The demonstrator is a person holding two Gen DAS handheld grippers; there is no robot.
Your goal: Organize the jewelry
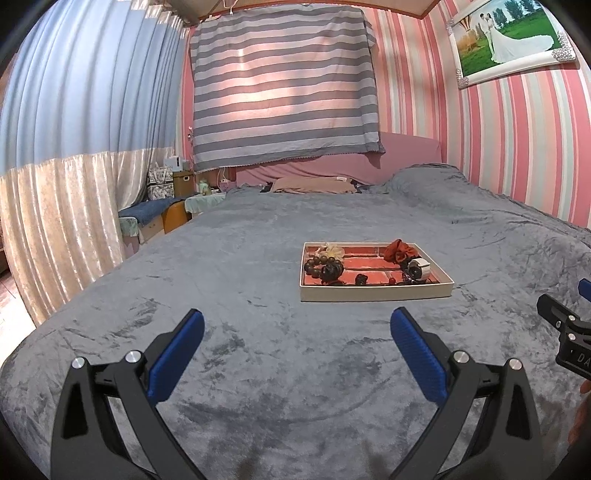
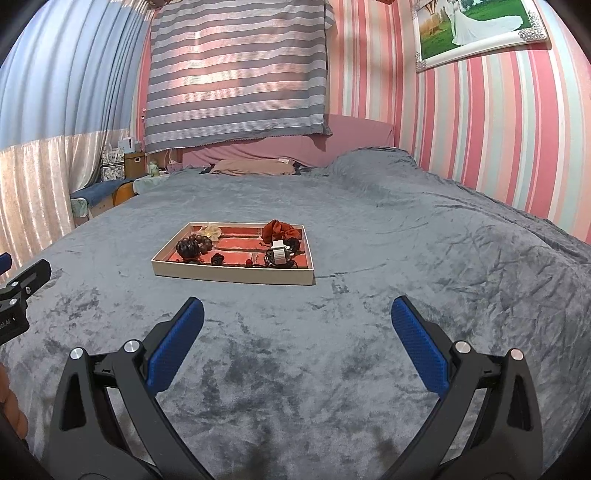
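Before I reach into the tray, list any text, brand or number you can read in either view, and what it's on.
"DA", cut off by the frame edge: white letters on the right gripper body, left wrist view.
White lettering on the left gripper body, right wrist view: too blurred to read.
Tray, white watch, framed photo: no legible text.

Grey bedspread (image 1: pixel 258 258), pink-striped wallpaper (image 1: pixel 517 129)

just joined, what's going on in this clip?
A person holds a gripper in each hand over a bed with a grey blanket. Both the left gripper and the right gripper are open and hold nothing. Ahead of them on the blanket sits a shallow tray with a red lining, holding a dark bead bracelet, a red scrunchie, a white watch and a few smaller pieces. Neither gripper touches the tray.
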